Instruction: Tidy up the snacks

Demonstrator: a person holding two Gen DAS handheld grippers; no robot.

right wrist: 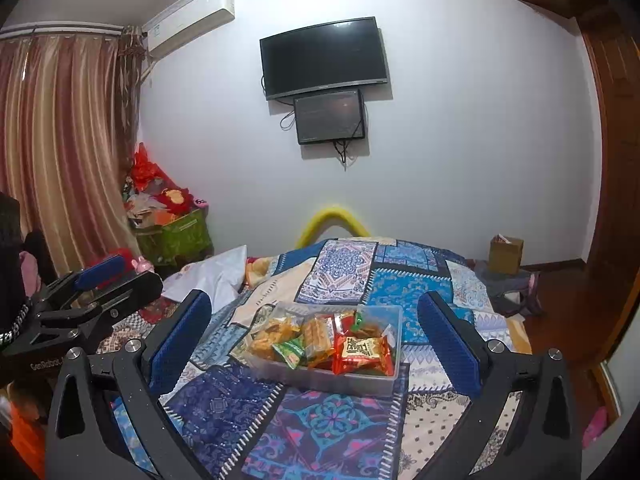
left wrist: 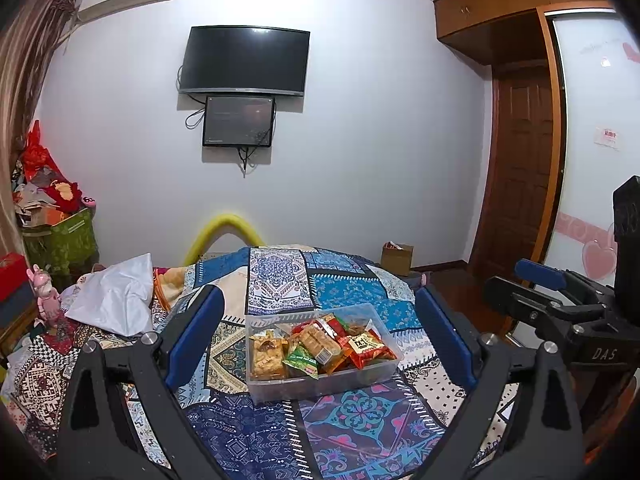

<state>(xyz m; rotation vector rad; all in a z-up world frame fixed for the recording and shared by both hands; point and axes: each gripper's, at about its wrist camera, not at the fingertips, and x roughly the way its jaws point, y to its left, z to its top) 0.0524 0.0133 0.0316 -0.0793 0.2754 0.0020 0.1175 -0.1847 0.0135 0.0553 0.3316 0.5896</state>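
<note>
Clear plastic box (left wrist: 320, 380) of wrapped snacks (left wrist: 320, 344), lower centre of both views, resting on the patchwork bedspread (left wrist: 360, 412). Left gripper (left wrist: 320, 332) and right gripper (right wrist: 316, 336) both stand wide, nothing between the fingers, each short of the box and apart from it. The snacks appear already gathered inside, none loose on the cover; the sorting seems at or near its end. Any next move would call for closing in on the box rim.
</note>
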